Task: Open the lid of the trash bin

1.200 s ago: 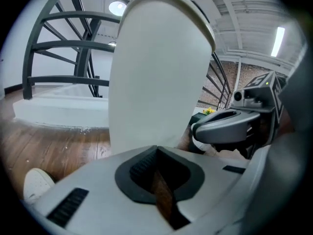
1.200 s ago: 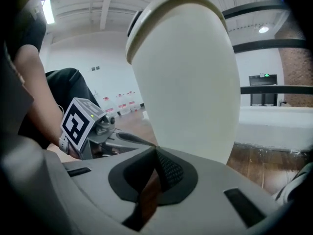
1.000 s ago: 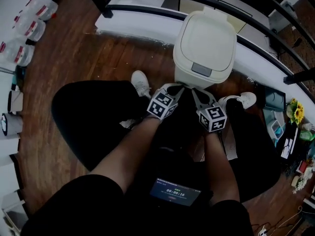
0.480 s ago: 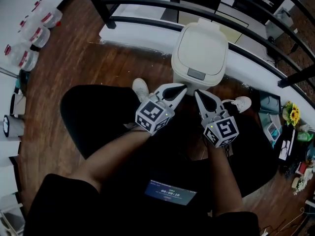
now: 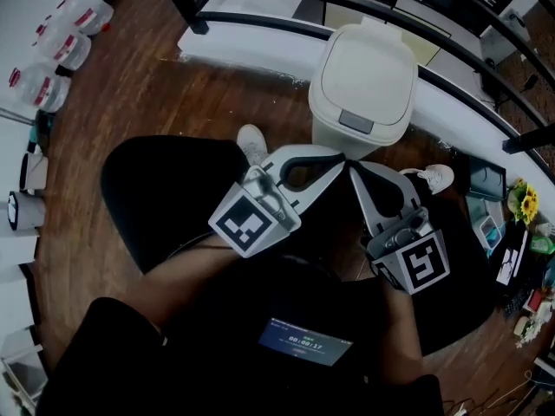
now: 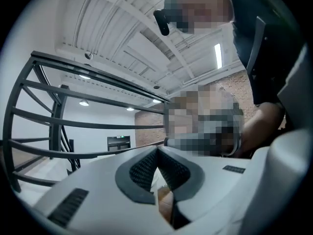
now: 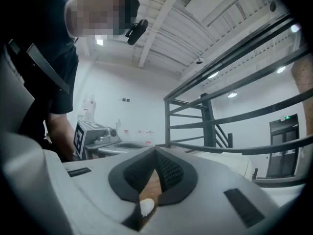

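The cream trash bin [image 5: 362, 81] stands on the wood floor by the railing, its lid down, with a grey push tab [image 5: 356, 121] at the near edge. Both grippers hover in front of and above the bin, touching nothing. My left gripper [image 5: 336, 157] is shut and empty, its marker cube [image 5: 251, 224] near my lap. My right gripper [image 5: 352, 169] is shut and empty too, its cube [image 5: 421, 263] to the right. The left gripper view shows the left gripper [image 6: 157, 153] tilted up, tips together, against ceiling and rails. In the right gripper view, the right gripper [image 7: 156, 151] is the same, with the bin [image 7: 234, 165] beyond.
A black metal railing [image 5: 260, 20] over a white ledge [image 5: 234, 50] curves behind the bin. White shoes [image 5: 251, 144] [image 5: 436, 177] rest beside it. Plastic containers [image 5: 52, 59] sit far left, yellow flowers [image 5: 524, 203] and clutter far right. A small screen [image 5: 299, 341] lies on my lap.
Both grippers have risen toward the head camera and pulled back from the bin's front, now looking larger and tilted upward. The bin lid has stayed down.
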The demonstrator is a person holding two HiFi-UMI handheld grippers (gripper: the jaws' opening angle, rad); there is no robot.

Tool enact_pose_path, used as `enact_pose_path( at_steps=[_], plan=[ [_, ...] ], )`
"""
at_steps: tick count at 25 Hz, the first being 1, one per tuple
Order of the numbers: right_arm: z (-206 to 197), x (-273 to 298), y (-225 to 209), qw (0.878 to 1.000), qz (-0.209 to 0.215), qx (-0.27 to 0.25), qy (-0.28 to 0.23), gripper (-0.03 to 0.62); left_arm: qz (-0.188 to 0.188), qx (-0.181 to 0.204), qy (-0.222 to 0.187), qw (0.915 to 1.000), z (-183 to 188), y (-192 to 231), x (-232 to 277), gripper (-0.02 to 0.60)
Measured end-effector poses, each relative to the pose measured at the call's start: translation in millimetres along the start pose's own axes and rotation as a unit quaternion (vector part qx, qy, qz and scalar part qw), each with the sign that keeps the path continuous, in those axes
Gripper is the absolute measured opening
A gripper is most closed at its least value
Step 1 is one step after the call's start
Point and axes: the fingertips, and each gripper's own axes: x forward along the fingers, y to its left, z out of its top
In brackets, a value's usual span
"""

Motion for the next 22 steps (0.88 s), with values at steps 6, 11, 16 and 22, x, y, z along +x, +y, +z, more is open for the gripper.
enact_pose_path(
  at_steps=[6, 11, 16, 22],
  plan=[
    [-10, -11, -21, 1.000, -0.019, 0.002, -0.025, 0.020, -0.014, -0.041, -0.009, 0.9990, -18, 0, 8, 0.037],
    [-22, -6, -24, 1.000, -0.008, 0.012, -0.026, 0.021, -0.010, -0.030, -0.001, 0.9995, -29, 5, 12, 0.037],
    [-26, -4, -23, 0.999, -0.006, 0.023, -0.026, 0.021, -0.013, -0.035, -0.003, 0.9993, -30, 5, 13, 0.037],
    [-28, -4, -23, 1.000, -0.005, 0.020, -0.023, 0.021, -0.016, -0.032, -0.006, 0.9993, -30, 3, 14, 0.037]
  ],
)
